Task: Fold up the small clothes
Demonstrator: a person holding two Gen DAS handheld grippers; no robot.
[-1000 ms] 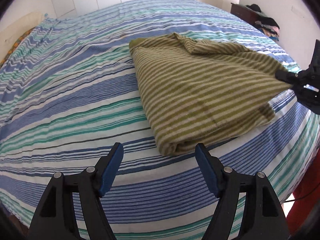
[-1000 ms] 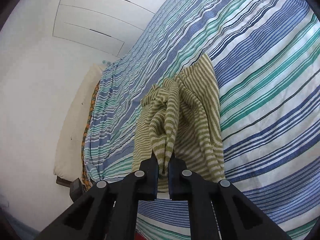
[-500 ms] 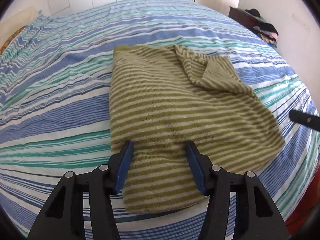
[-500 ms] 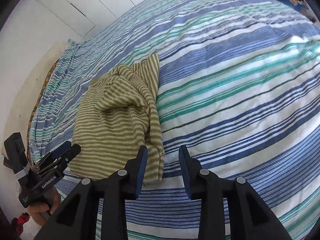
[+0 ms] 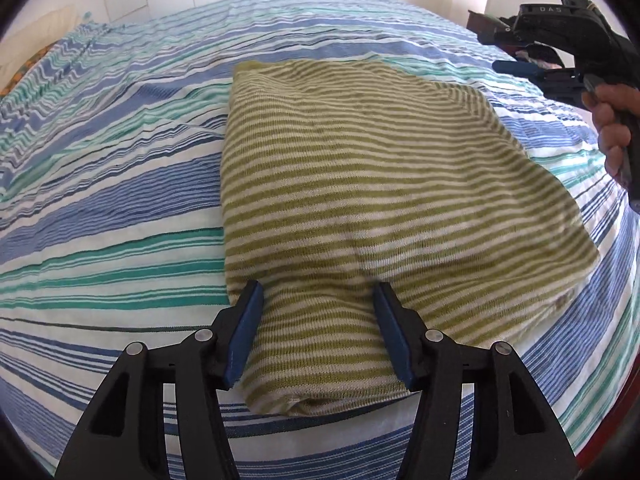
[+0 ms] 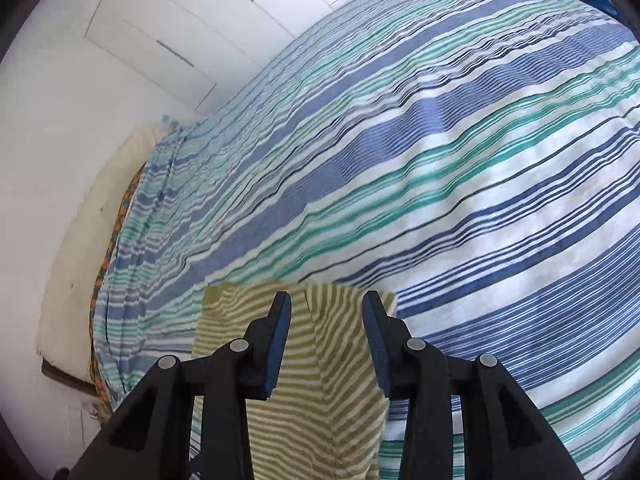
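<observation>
An olive and cream striped garment (image 5: 360, 200) lies folded flat on the striped bed (image 5: 100, 220). My left gripper (image 5: 320, 320) is open, its blue pads straddling the garment's near edge, low over the cloth. My right gripper (image 6: 326, 336) is open and empty, held above the garment's far part (image 6: 312, 400). In the left wrist view the right gripper (image 5: 560, 52) shows at the upper right, held by a hand, raised off the bed.
The bed cover has blue, teal and white stripes (image 6: 440, 160). White cupboard doors (image 6: 180, 40) stand behind the bed. A cream pillow or mattress edge (image 6: 80, 240) lies at the bed's left side. A dark piece of furniture with clothes (image 5: 536, 56) stands at the right.
My right gripper let go of the garment's corner and lifted away over it. The garment now lies flat, folded over. My left gripper moved forward onto its near edge.
</observation>
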